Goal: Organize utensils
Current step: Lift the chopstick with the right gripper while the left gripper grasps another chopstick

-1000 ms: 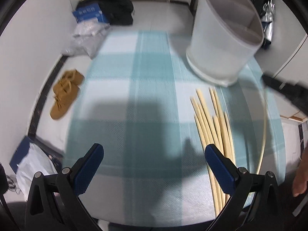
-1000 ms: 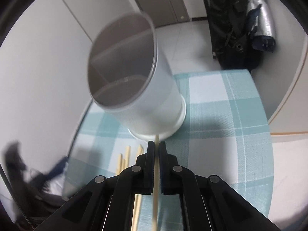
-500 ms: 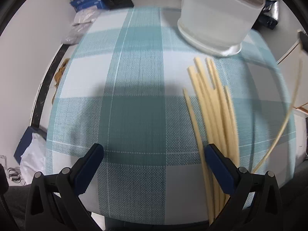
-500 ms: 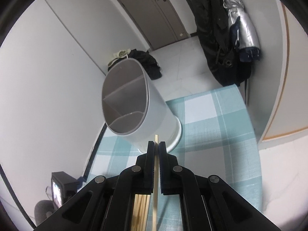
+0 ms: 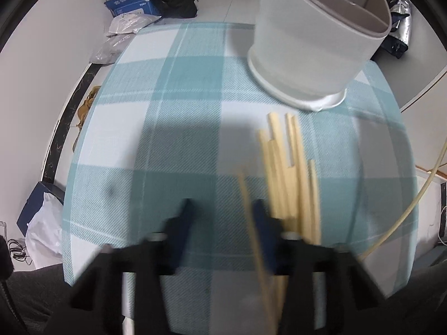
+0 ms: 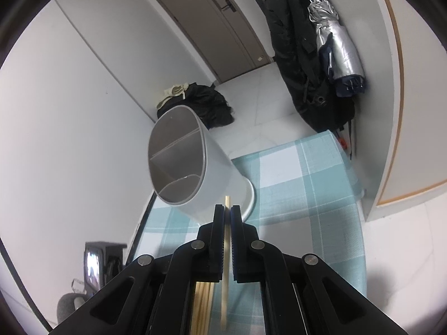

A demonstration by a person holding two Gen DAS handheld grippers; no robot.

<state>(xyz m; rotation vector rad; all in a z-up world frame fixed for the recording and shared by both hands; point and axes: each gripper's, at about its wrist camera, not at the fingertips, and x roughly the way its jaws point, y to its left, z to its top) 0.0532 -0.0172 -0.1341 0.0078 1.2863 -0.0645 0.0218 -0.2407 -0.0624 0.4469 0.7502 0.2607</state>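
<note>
Crowding table (image 5: pixel 195 89) edge, seemingly: chopsticks (image 5: pixel 282 173).

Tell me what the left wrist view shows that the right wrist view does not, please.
Only left wrist: the blurred left claw, whose jaws have just been closing with one thin chopstick between them, a blue box and a brown shoe on the floor. Only right wrist: the right claw shut on a held chopstick, a door, a silver umbrella. Both: the white divided holder, the checked tablecloth, the loose chopsticks.
</note>
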